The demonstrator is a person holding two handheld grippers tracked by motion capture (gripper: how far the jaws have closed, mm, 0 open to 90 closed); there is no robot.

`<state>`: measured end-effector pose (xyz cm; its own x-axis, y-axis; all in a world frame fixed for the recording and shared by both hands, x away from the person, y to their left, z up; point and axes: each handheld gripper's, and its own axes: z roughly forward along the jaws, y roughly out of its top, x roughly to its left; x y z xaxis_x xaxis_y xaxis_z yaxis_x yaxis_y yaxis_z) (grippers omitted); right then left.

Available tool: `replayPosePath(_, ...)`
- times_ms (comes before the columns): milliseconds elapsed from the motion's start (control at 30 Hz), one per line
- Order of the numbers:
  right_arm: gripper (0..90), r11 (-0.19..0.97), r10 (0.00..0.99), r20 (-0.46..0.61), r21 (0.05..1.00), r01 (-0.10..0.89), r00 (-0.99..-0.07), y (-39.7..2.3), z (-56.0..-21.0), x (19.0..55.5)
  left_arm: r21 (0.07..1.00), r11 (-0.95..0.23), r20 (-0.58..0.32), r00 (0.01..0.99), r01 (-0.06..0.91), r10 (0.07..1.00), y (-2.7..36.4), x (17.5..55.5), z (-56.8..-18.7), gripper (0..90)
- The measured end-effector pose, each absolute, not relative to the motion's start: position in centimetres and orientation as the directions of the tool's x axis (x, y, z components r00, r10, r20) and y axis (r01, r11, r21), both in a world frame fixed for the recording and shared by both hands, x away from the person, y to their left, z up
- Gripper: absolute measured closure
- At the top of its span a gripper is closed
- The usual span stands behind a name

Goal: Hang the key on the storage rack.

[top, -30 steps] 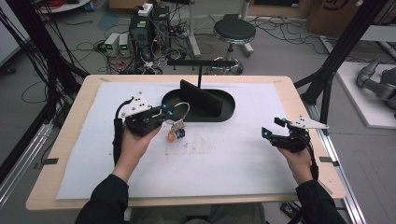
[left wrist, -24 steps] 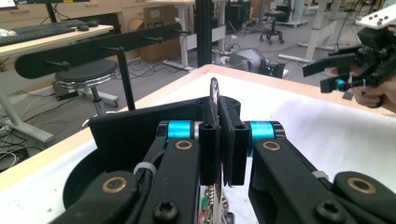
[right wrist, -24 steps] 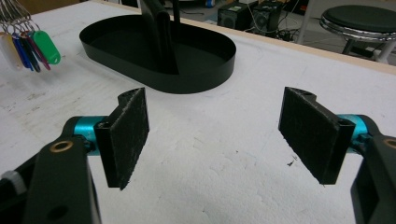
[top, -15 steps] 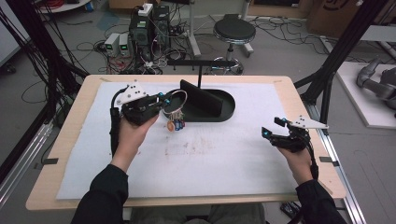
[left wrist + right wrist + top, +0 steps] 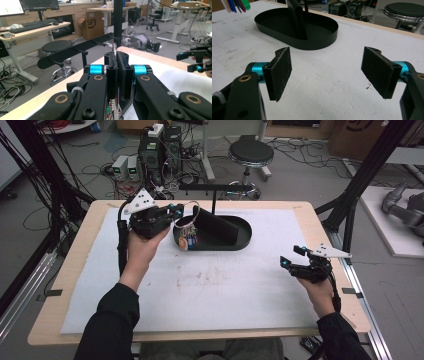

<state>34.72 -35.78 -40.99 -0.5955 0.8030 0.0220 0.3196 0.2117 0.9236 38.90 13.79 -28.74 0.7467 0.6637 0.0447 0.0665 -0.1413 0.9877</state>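
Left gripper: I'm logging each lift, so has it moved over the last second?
Yes. The left gripper, shut on the key ring, has moved away from the person, toward the black tray.

The floor (image 5: pixel 300 175) is grey concrete, with many black cables lying on it behind the table (image 5: pixel 75 270). A round black stool (image 5: pixel 251 154) stands there beside computer boxes (image 5: pixel 160 145). Farther in the room I see a desk with keyboards (image 5: pixel 27 25), a cardboard box (image 5: pixel 93 23) and office chairs (image 5: pixel 153 21).
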Motion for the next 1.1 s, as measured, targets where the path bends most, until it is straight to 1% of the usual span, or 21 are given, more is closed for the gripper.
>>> replayPosePath(533,24.7,0.215,0.8,0.02,0.923,0.318,-0.6,-35.7,-41.0,34.8,0.984,-0.157,0.054,0.712,0.08,0.7,12.8,41.5,-27.5,86.3)
replayPosePath(633,24.7,0.216,0.8,0.02,0.923,0.319,-0.6,-35.7,-41.0,34.8,0.983,-0.165,0.059,0.701,0.085,0.711,12.8,42.0,-27.6,86.3)
replayPosePath(833,24.6,0.217,0.799,0.019,0.923,0.319,-0.6,-35.7,-41.1,34.8,0.979,-0.166,0.041,0.686,0.118,0.726,12.9,43.0,-28.3,86.3)
replayPosePath(1100,24.7,0.222,0.799,0.014,0.923,0.316,-0.601,-35.7,-41.1,34.8,0.977,-0.165,0.032,0.668,0.137,0.743,13.0,44.0,-29.1,86.3)
